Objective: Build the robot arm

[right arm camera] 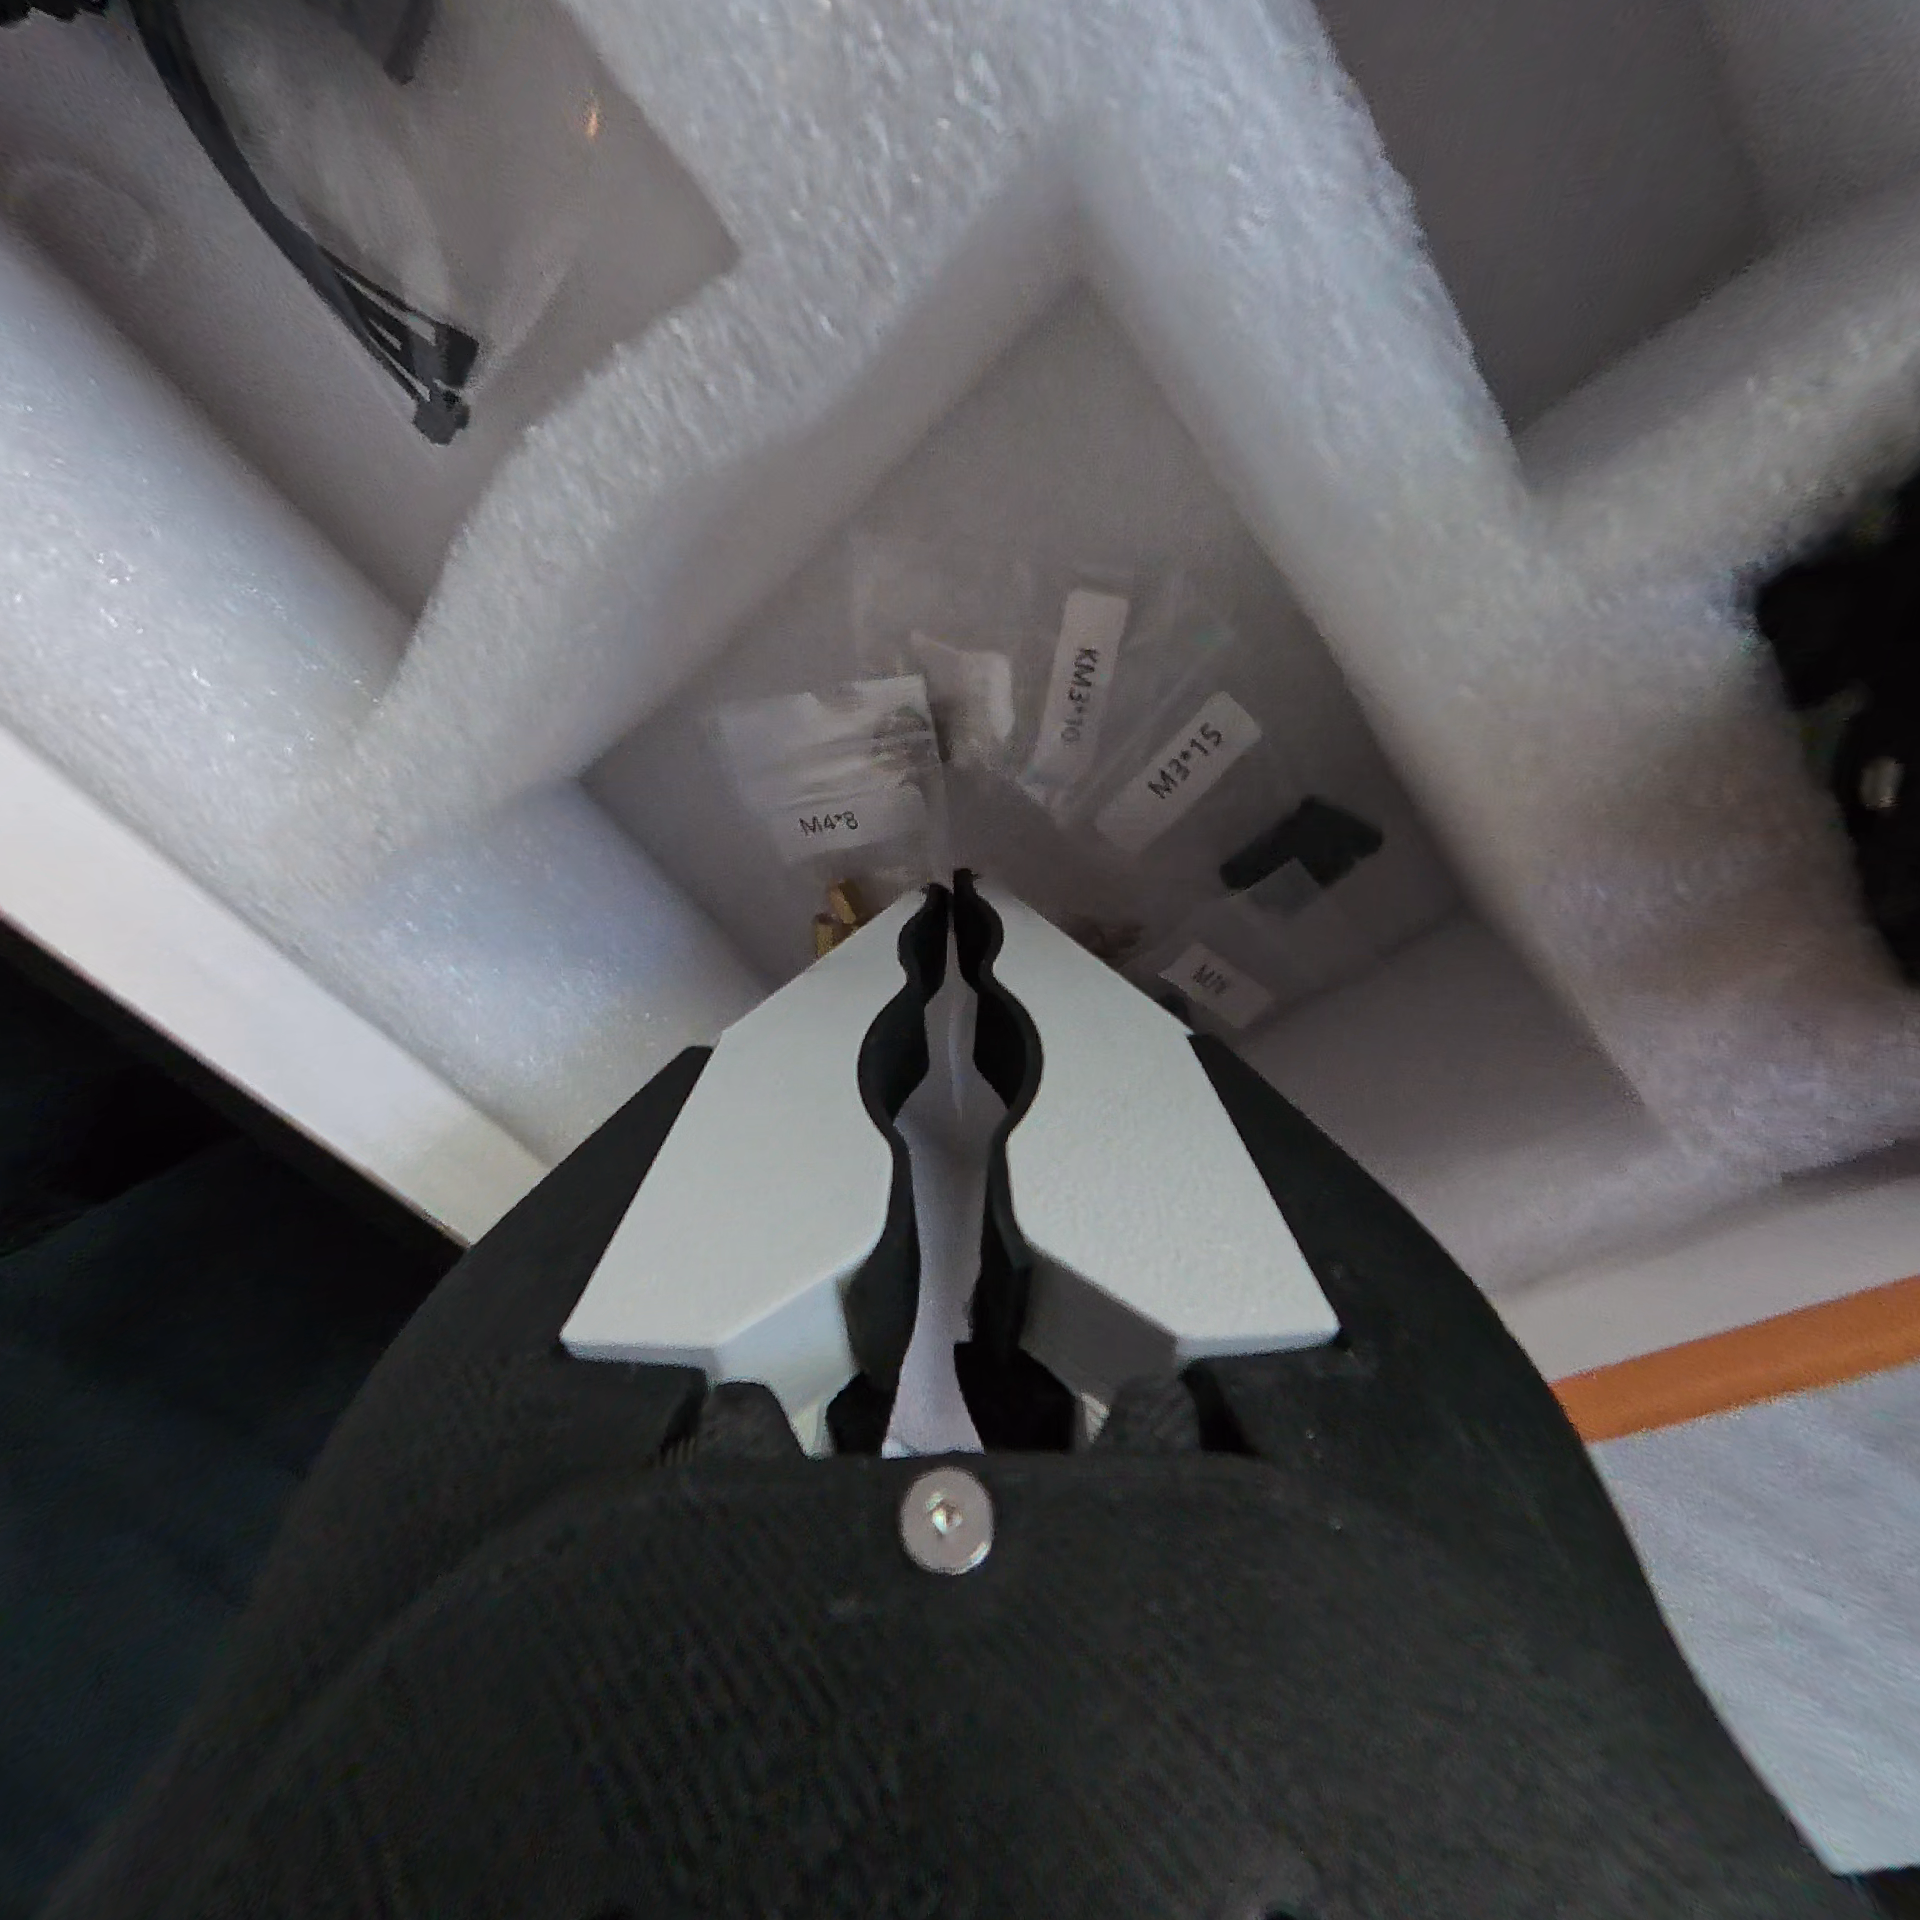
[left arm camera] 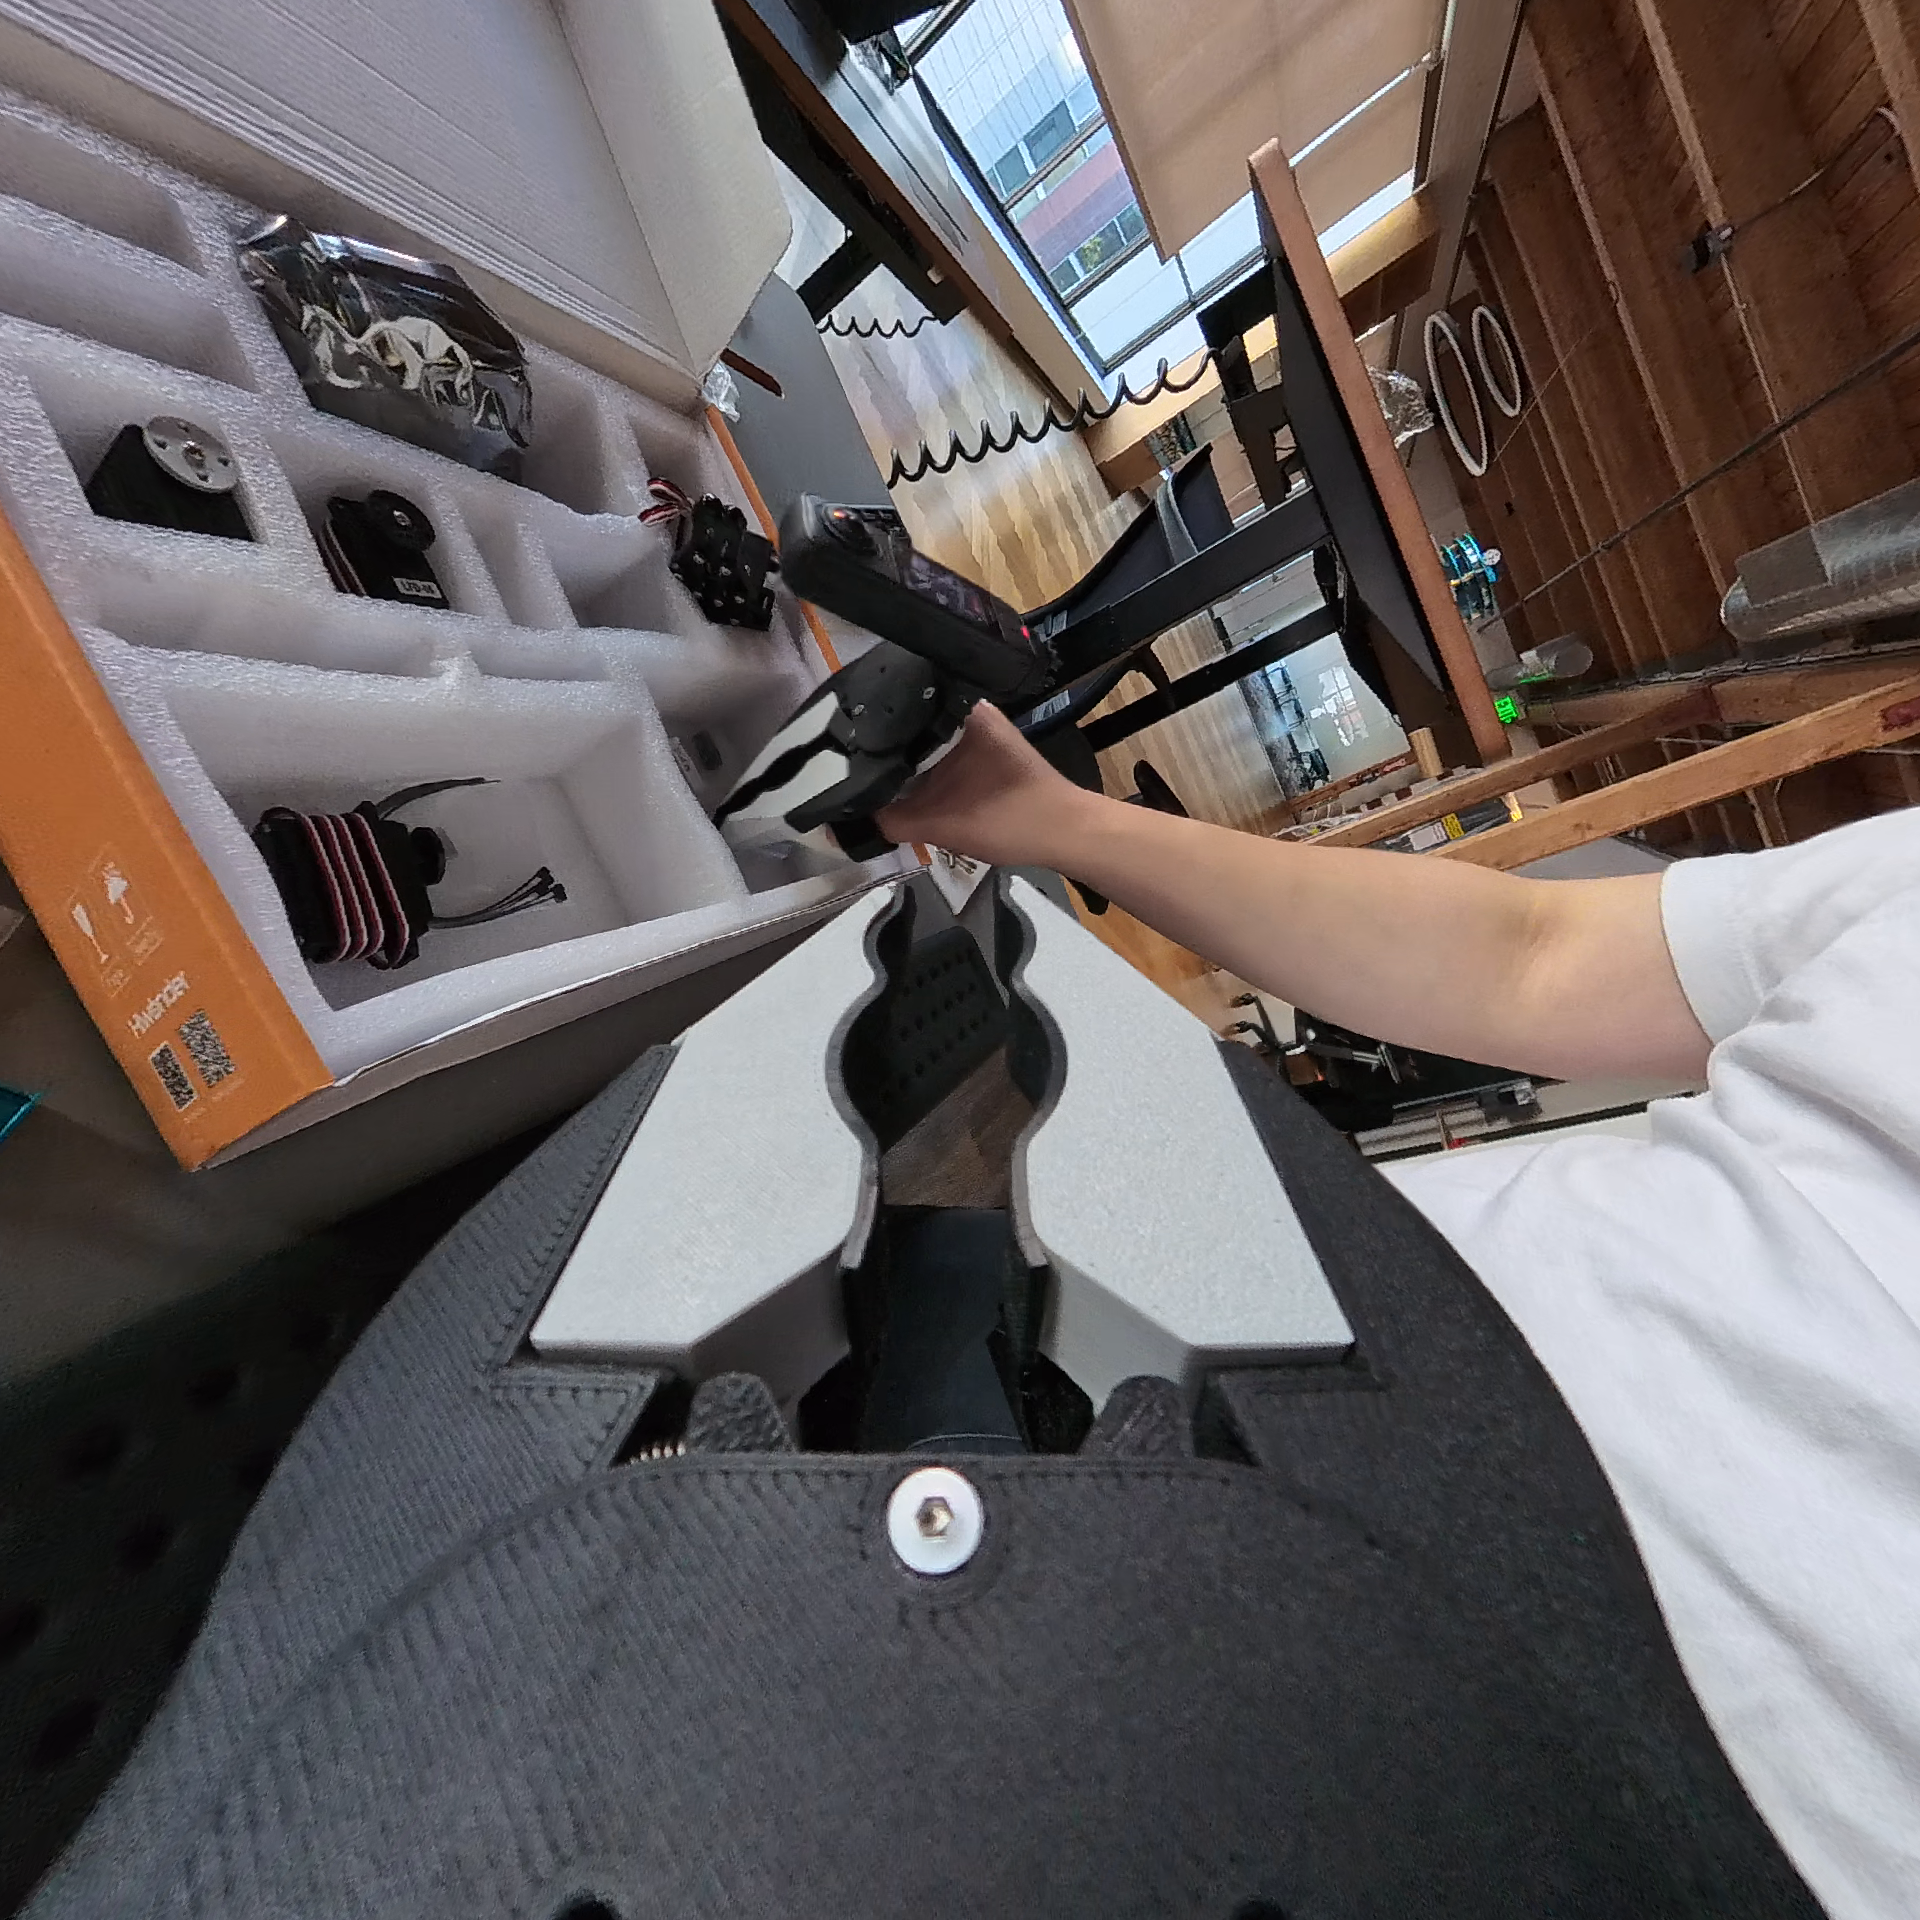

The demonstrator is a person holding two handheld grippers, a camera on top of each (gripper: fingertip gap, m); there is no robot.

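While the right gripper (right arm camera: 951,891) reaches down into a foam compartment of the orange-edged box (left arm camera: 78,769), its jaws are pressed together at the tips on the clear bag of labelled screw packets (right arm camera: 1049,727) lying there. Beyond the foam wall at 10 o'clock, black cable ends (right arm camera: 431,364) lie in the neighbouring compartment. Held clear of the box beside the table edge, the left gripper (left arm camera: 951,904) stands slightly parted and empty, with coiled servo cables (left arm camera: 332,883) at 10 o'clock and two black servos (left arm camera: 379,545) farther up.
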